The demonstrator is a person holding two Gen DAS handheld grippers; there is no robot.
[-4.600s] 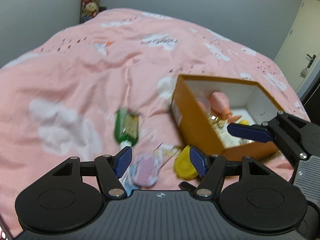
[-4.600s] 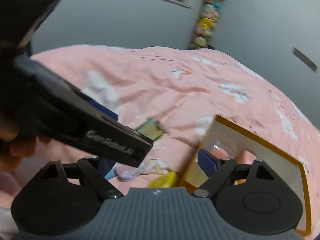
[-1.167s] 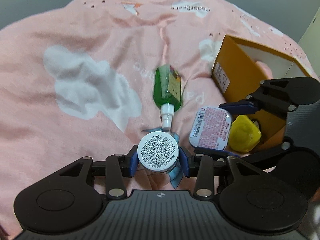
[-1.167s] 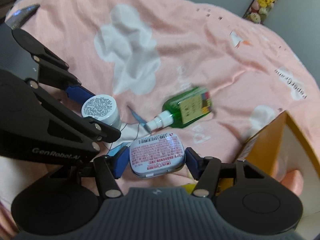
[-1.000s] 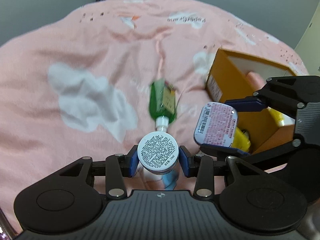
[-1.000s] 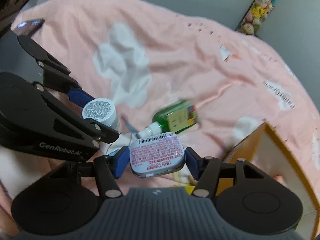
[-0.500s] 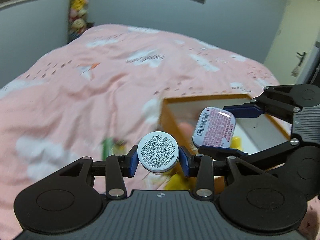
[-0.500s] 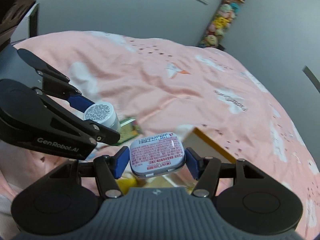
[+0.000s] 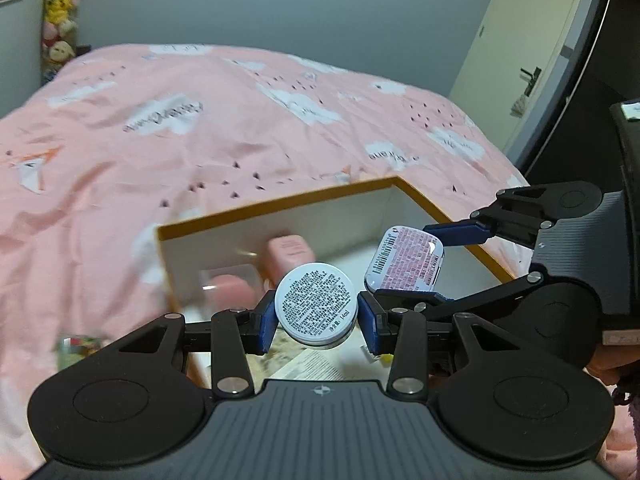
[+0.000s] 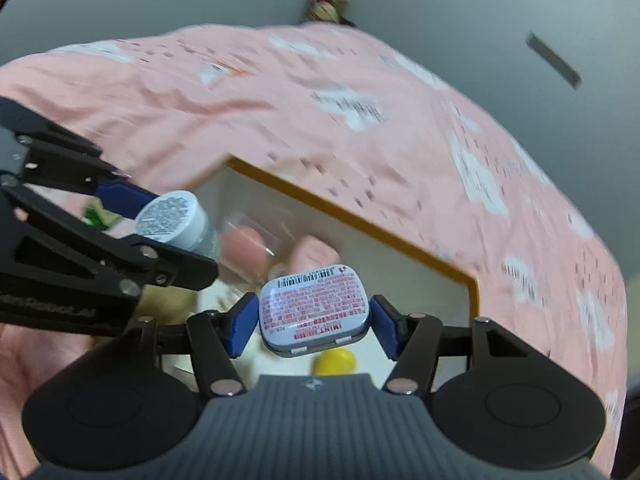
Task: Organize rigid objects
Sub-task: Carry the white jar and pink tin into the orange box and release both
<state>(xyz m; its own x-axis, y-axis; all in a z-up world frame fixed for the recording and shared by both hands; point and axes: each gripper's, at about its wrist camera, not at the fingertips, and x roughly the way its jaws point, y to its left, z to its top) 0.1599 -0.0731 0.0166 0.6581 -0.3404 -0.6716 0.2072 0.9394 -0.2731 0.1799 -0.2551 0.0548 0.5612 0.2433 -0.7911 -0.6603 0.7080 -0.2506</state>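
From my left wrist view, my left gripper (image 9: 316, 311) has its jaws clamped on a small round white jar (image 9: 316, 305), printed base turned toward the camera, a blue pad pressed against each side. The jar hangs above the open orange box (image 9: 280, 202), which sits on the bed's pink cloud-print cover (image 9: 200, 132). Inside the white-lined box I see a pink blocky item (image 9: 289, 254) and a rounder pink item (image 9: 230, 290) beside it, both blurred. To the right, my right gripper (image 9: 408, 264) reaches in over the same box, its jaws closed on a flat mint tin (image 9: 405, 261) with a pink label and barcode; the tin is tilted and sits just beside the jar without touching it. A cream door (image 9: 532, 40) stands at the far right.

From my right wrist view, the mint tin (image 10: 314, 298) is pinched between my right gripper's (image 10: 314, 320) blue pads, label up, above the box (image 10: 360, 216) interior. Below the tin lies a yellow item (image 10: 334, 362) on the box floor, with the pink items (image 10: 314, 256) farther in. At left, my left gripper (image 10: 168, 220) holds the jar (image 10: 172, 218) over the box's near-left corner. A green object (image 10: 93, 216) shows outside the box, on the bed, mostly hidden behind that gripper.
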